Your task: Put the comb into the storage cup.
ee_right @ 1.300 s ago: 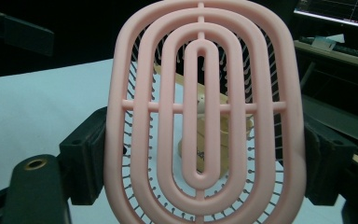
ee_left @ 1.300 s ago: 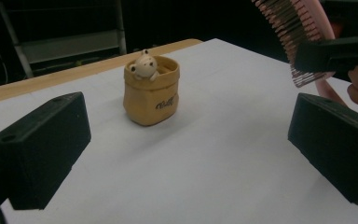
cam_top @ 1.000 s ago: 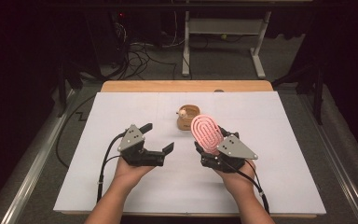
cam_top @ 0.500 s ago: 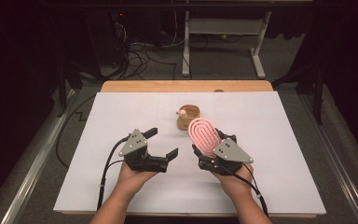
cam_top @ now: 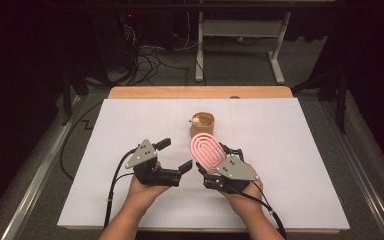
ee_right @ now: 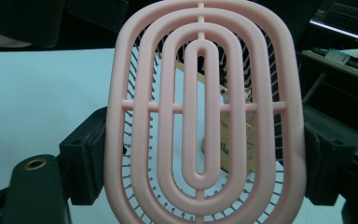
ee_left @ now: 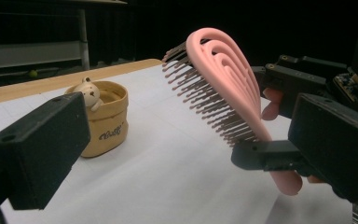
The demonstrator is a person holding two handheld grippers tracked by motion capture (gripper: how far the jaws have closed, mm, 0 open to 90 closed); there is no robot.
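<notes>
Pink brush held up between two sets of tongs

The left tongs (ee_left: 186, 154) stand wide apart, their black jaws framing a pink vented hairbrush (ee_left: 228, 93) with dark bristles turned toward the small tan pot (ee_left: 105, 123). The right tongs (ee_left: 279, 156) clamp its lower end above the white tabletop (ee_left: 168, 186); a bear figure (ee_left: 86, 91) peeks over the pot's rim.

Black claws (cam_top: 174, 156), grey triangular plates (cam_top: 141, 153)

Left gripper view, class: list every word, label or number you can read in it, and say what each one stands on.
Yellow pot: a short dark cursive word on its side, too blurred to read for certain.
Pink hairbrush: no text.
Left claw: no text on its black jaws.
</notes>
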